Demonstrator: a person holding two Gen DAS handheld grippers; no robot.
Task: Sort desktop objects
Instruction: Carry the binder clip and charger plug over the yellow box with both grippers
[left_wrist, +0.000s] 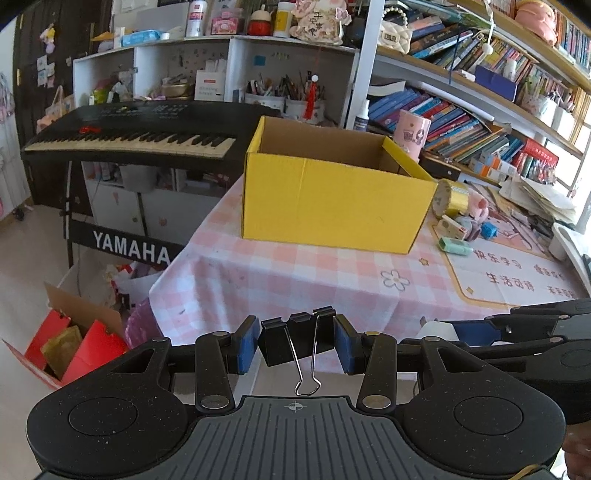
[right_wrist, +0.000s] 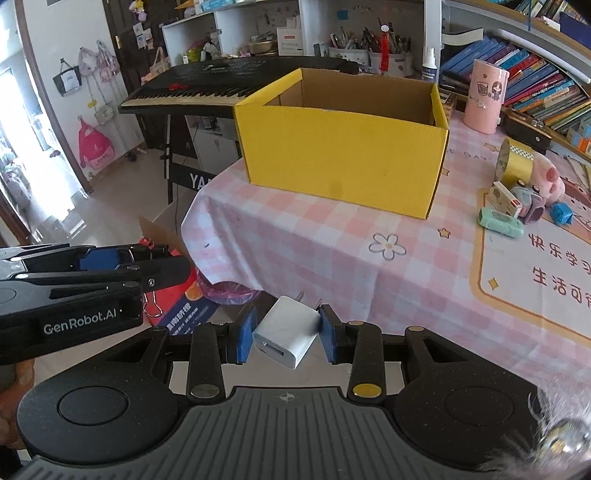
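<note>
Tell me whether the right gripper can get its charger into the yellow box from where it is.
Probably yes. The right gripper grips the white charger, the yellow box is open-topped, and only bare tablecloth lies between.

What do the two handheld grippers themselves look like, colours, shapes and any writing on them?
Both are matte black plastic. Each has a ribbed grey plate between two round black discs, and linkage arms with silver and brass rivets. The left gripper and right gripper have blue pads on their fingers. White "GenRobot.AI" lettering runs along the left one's side.

One yellow box (right_wrist: 343, 147), one binder clip (left_wrist: 297, 338), one white charger (right_wrist: 286, 332), one tape roll (right_wrist: 515, 162), perhaps four small trinkets beside it.
</note>
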